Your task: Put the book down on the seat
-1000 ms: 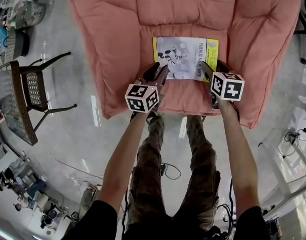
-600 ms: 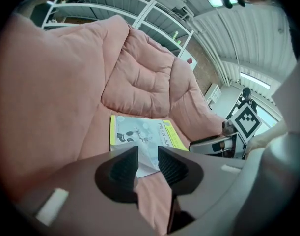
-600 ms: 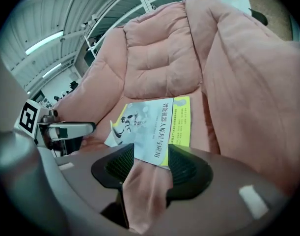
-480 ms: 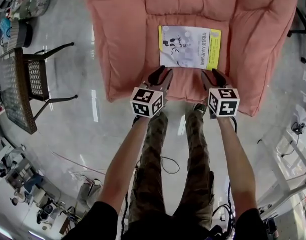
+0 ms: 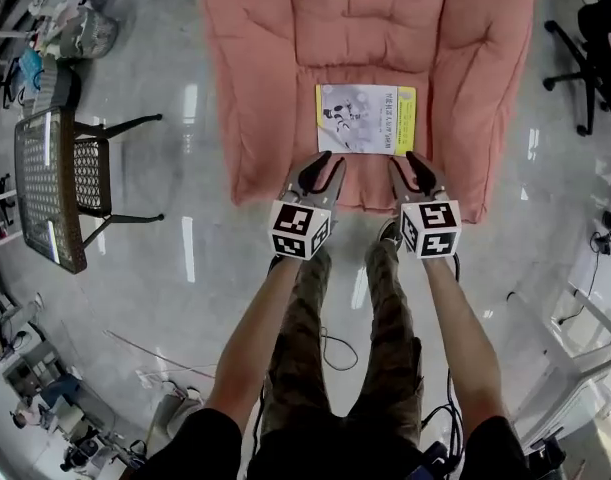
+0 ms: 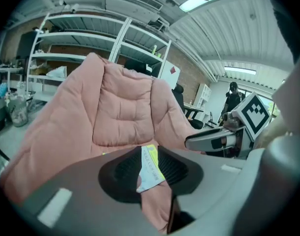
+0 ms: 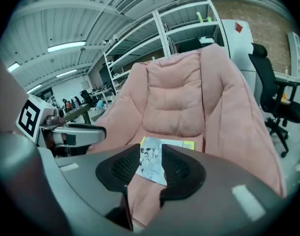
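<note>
The book (image 5: 366, 119), white cover with a yellow edge, lies flat on the seat of the pink armchair (image 5: 265, 78). Both grippers hover at the seat's front edge, short of the book and apart from it. My left gripper (image 5: 318, 171) is open, a narrow gap between its jaws with nothing in it. My right gripper (image 5: 417, 173) is closing, its jaws still apart and empty. Through each gripper's gap the book (image 6: 150, 167) (image 7: 152, 163) shows on the cushion ahead. The right gripper's jaw (image 6: 213, 140) appears in the left gripper view.
A dark mesh chair (image 5: 50, 188) stands on the glossy floor at the left. A black office chair (image 5: 595, 58) is at the far right. Cables (image 5: 330, 343) lie by the person's feet. Metal shelving (image 6: 76, 48) rises behind the armchair.
Both grippers have drawn back from the book toward the person, and the right jaws have narrowed. The book stays lying on the seat.
</note>
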`<act>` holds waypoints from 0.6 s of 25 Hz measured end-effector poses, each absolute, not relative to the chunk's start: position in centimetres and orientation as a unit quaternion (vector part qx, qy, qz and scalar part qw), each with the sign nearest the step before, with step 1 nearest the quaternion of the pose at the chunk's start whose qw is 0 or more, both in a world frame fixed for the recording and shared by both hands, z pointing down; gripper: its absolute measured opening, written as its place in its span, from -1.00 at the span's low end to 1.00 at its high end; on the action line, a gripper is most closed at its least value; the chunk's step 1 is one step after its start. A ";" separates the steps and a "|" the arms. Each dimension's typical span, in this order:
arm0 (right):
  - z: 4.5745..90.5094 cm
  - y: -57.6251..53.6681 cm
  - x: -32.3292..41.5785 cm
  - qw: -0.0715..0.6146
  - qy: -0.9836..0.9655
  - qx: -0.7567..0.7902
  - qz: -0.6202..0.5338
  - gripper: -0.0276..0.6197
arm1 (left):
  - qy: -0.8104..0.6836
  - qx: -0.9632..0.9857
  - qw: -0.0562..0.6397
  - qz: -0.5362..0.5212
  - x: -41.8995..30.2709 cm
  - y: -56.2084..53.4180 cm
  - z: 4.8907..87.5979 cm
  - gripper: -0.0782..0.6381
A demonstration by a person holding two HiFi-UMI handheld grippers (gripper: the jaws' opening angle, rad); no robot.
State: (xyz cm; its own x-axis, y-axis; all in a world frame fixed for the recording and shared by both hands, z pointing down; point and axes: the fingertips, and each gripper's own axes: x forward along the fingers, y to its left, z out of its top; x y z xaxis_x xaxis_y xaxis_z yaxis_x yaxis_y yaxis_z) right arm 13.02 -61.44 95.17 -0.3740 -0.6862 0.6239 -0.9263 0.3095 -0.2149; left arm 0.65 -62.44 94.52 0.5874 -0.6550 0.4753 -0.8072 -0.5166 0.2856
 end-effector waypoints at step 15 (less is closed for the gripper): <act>62.5 -60.0 13.0 0.097 -0.833 0.521 0.158 -0.58 | -0.435 0.890 0.093 0.094 -0.5 -61.8 61.4 -0.58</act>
